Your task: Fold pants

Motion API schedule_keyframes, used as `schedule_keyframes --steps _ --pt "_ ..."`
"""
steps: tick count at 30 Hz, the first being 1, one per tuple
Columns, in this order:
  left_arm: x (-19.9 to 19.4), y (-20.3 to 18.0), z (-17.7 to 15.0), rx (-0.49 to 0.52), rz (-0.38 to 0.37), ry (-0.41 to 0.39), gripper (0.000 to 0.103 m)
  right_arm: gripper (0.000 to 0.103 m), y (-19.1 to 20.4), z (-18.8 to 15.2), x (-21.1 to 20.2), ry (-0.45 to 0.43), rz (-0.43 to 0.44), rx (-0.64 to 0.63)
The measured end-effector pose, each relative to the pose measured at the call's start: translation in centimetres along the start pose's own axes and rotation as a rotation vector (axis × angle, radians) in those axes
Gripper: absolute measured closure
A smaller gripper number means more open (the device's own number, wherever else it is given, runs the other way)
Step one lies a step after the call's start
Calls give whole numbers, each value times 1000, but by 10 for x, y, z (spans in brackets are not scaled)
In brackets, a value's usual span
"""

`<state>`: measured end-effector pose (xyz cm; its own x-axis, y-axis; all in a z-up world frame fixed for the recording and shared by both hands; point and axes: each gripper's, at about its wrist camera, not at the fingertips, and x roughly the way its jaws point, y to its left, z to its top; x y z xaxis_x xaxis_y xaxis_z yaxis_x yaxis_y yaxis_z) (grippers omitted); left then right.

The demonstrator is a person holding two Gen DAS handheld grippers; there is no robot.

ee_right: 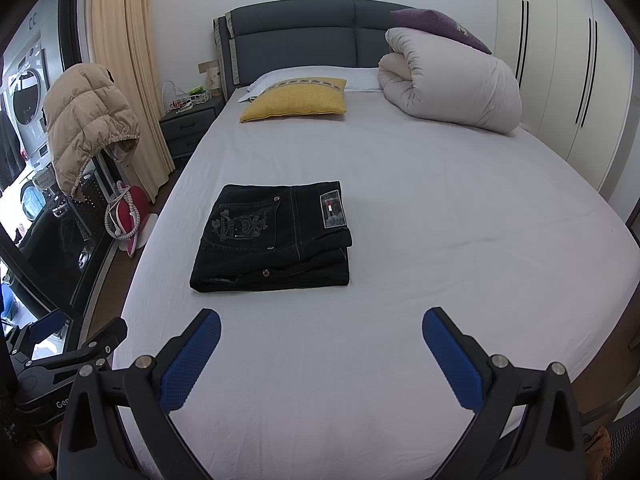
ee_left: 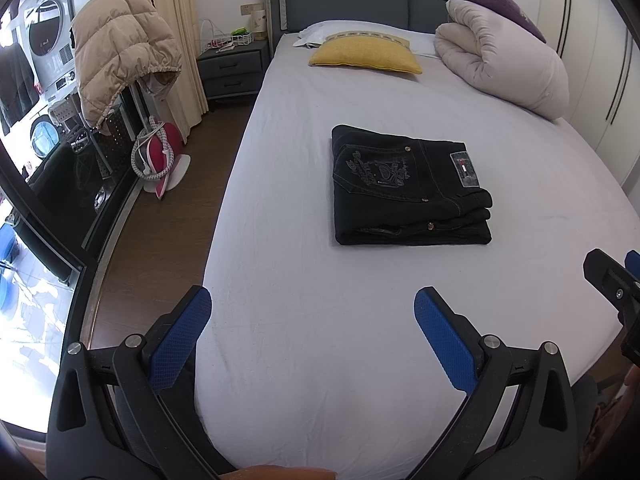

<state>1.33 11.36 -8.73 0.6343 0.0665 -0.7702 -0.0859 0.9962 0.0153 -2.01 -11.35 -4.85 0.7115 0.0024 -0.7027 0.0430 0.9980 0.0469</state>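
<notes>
Black jeans (ee_left: 408,188) lie folded in a compact rectangle on the white bed sheet (ee_left: 320,320), back pocket embroidery and waist label facing up. They also show in the right wrist view (ee_right: 276,238). My left gripper (ee_left: 313,306) is open and empty, held above the near part of the bed, well short of the jeans. My right gripper (ee_right: 321,324) is open and empty, also back from the jeans. The right gripper's tip shows at the right edge of the left wrist view (ee_left: 612,276); the left gripper shows at the lower left of the right wrist view (ee_right: 68,340).
A yellow pillow (ee_left: 366,56) and a rolled white duvet (ee_left: 504,64) lie at the head of the bed. A nightstand (ee_left: 234,66), a beige jacket (ee_left: 120,52) and a pink ironing board (ee_left: 158,156) stand on the floor to the left. Wardrobes (ee_right: 568,80) line the right.
</notes>
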Motion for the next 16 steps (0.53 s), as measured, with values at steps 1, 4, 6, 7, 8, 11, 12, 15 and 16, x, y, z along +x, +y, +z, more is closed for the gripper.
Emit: schedule_keyframes --steps 1,4,6,7,8,11,12,15,16 --pt "0 0 0 0 0 0 0 0 0 0 0 0 0 0" --pt "0 0 1 1 -1 1 0 0 -1 0 1 2 1 -2" --pt "1 -1 2 2 -3 2 0 0 -1 -2 0 4 3 -4" --pt "1 -1 2 3 -3 2 0 0 -2 -1 2 5 4 -6" --pt "2 -1 3 4 -3 3 0 0 -2 -1 1 5 4 -6" --pt "2 -2 3 4 -3 2 0 0 -2 -1 2 6 5 -6" --pt "2 -2 3 5 -2 2 0 0 -2 -1 2 6 5 -6" --pt "3 -3 4 5 -4 1 0 0 -2 0 2 7 5 -6" --pt "4 -4 4 4 -2 1 0 0 -3 0 2 6 5 -6"
